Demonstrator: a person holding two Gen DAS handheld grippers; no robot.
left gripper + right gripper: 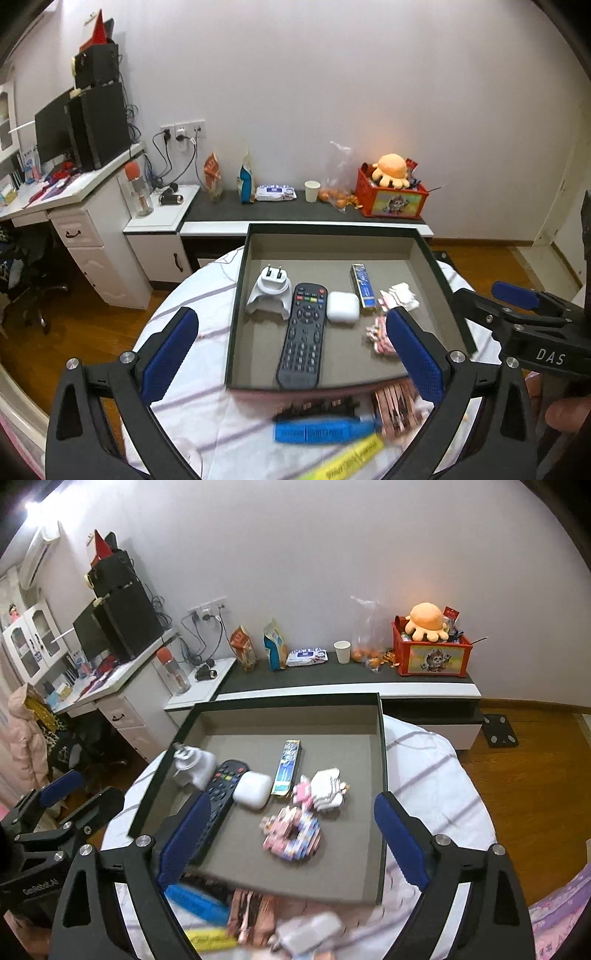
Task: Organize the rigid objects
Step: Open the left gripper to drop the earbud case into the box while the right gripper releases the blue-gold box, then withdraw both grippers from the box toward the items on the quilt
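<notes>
Both the left hand-held gripper (291,369) and right hand-held gripper (291,843) are held wide and empty above the tray (332,230), where the remote (303,334) lies sorted just ahead, while blurred items, perhaps markers (321,432), wait beneath.

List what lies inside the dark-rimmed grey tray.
Inside the dark-rimmed grey tray: white plug adapter, black remote, white earbud case, blue box, pink-white toys. Anything underneath is hidden.
</notes>
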